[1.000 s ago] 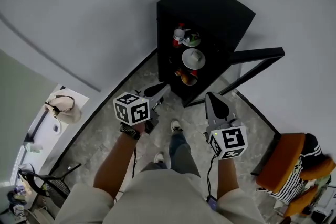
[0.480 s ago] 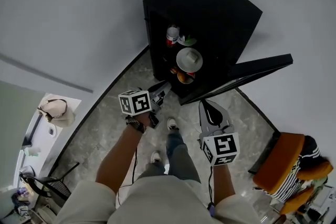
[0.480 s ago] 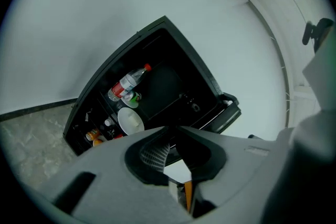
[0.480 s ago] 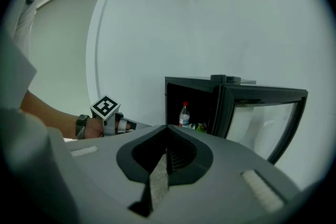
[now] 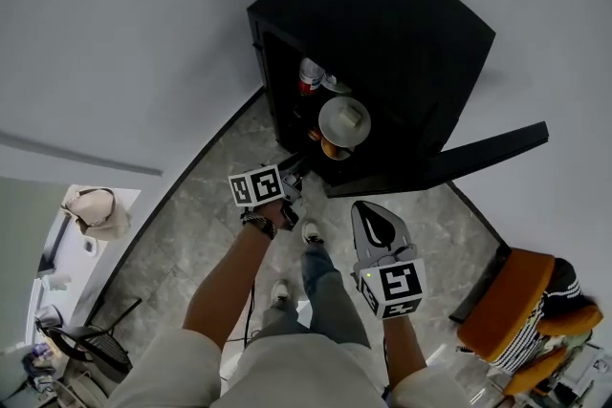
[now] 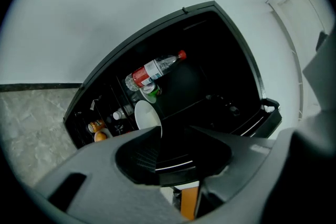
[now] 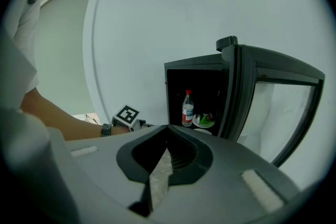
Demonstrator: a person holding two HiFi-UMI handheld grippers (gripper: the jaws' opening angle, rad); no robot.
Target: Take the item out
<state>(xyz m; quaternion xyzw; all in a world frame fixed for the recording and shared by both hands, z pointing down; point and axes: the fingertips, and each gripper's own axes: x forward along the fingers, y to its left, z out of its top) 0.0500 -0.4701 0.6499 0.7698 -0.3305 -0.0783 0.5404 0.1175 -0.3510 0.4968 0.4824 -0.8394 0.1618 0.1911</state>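
The left gripper (image 6: 176,131) has empty jaws, opening near the black cabinet (image 5: 402,33). The right gripper (image 7: 167,128) is closed and empty. The lower-shelf items (image 6: 97,131) are too dark to identify.

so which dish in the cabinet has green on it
The small dish up top, right beside the bottle. The bigger dish below it is white all over.

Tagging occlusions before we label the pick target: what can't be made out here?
Lower shelf of the black cabinet: right gripper view, hidden behind the right gripper.
Orange items low in it: left gripper view, too small and dark to identify.
Clear plastic bottle with red cap: label print too small, every view.
Green thing on a small plate: right gripper view, too small.
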